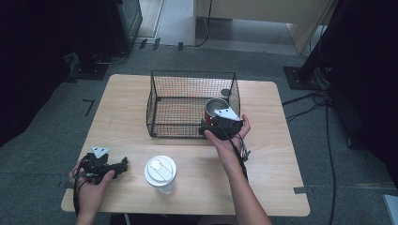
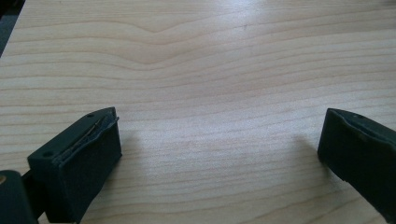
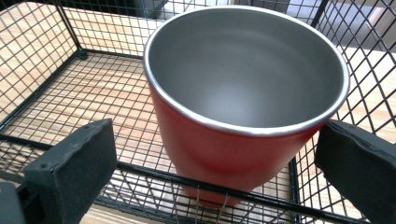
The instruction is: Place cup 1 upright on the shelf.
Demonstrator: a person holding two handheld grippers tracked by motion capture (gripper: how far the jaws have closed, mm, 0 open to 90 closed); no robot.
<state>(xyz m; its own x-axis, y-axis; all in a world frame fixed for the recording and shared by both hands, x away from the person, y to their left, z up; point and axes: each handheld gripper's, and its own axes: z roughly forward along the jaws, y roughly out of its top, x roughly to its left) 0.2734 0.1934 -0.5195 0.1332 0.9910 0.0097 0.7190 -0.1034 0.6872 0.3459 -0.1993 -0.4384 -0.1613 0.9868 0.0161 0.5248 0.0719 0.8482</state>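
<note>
Red cup brushed-metal inside; black wire basket; matt pale wood table

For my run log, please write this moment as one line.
right gripper: open, at red cup | red cup: upright in wire basket | left gripper: open over table

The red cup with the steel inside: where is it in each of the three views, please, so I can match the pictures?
High view: the red cup stands in the right front corner of the wire basket, just beyond the right gripper.
Left gripper view: not in this picture; bare wooden table.
Right gripper view: the cup is at centre, between the open jaws.
Shared landmark: the basket's black front rim.
</note>
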